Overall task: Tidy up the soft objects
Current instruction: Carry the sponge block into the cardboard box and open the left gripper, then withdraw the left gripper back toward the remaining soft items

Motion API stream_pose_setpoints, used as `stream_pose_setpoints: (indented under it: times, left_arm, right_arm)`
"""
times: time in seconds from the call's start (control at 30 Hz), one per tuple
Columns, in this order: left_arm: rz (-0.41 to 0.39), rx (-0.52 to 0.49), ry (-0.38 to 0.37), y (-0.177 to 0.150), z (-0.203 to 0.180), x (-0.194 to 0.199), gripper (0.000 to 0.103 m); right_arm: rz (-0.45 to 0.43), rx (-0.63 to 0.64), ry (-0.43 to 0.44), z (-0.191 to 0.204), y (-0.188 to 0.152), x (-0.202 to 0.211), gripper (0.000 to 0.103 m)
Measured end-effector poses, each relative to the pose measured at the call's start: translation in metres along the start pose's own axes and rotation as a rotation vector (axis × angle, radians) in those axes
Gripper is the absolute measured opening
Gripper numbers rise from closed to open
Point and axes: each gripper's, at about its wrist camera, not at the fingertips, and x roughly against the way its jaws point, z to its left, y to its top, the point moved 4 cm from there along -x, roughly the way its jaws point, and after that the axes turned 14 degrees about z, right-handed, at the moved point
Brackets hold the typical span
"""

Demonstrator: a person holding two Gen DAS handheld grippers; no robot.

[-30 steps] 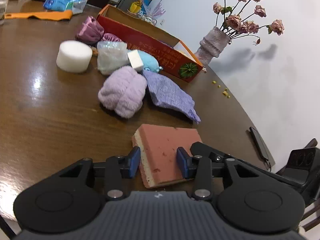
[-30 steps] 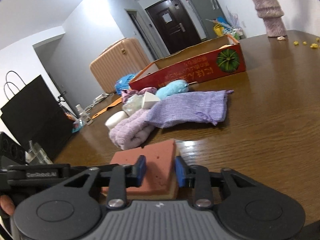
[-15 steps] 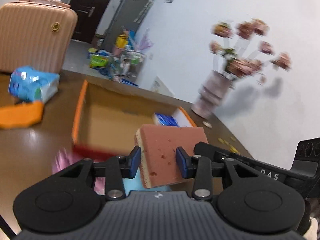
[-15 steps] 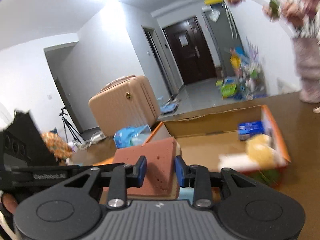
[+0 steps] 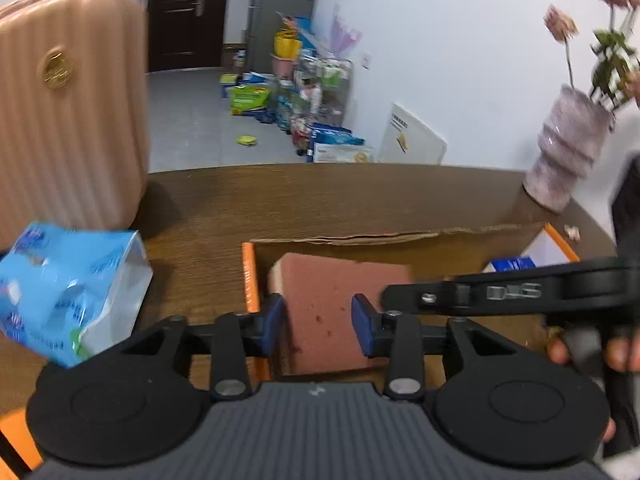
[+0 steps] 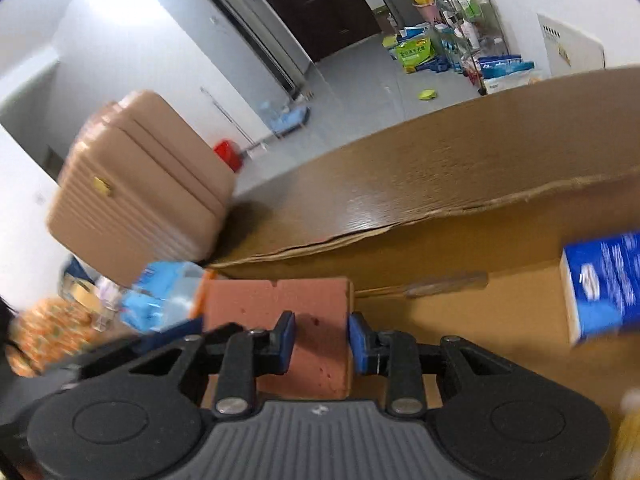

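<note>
I read both claws clamped on one pink sponge (image 5: 340, 312), left gripper (image 5: 318, 324) and right gripper (image 6: 321, 342) each pinching its sides, the sponge held over the near-left corner of the open cardboard box (image 5: 400, 240) on the wooden table (image 5: 280, 196).

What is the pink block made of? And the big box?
The pink block looks like soft sponge foam: matte, with tiny pores and a paler layer along one edge. The big box looks like plain brown cardboard, matte, its top edge rough and torn.
</note>
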Motion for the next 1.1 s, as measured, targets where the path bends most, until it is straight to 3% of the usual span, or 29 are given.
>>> stream_pose_setpoints:
  times: [0.07,0.3,0.53,0.77,1.1]
  left_arm:
    - [0.007,-0.022,-0.023,0.001,-0.001,-0.001,0.051]
    - [-0.035,-0.021,0.030,0.002,0.000,0.030,0.052]
    - [-0.099,-0.039,0.080,-0.013,-0.011,0.106,0.057]
    - [-0.155,-0.061,0.103,-0.054,-0.033,0.196,0.071]
    - [-0.252,-0.039,0.102,-0.128,-0.068,0.275,0.081]
  right_arm:
    - [0.001,0.010,-0.011,0.001,0.005,-0.006,0.030]
    - [-0.009,0.076,-0.024,0.007,-0.001,0.009,0.030]
    - [-0.113,0.214,-0.114,0.025,-0.024,0.108,0.035]
    - [-0.209,0.352,-0.279,0.034,-0.084,0.226,0.054]
    - [-0.325,0.353,-0.273,0.034,-0.164,0.316,0.057]
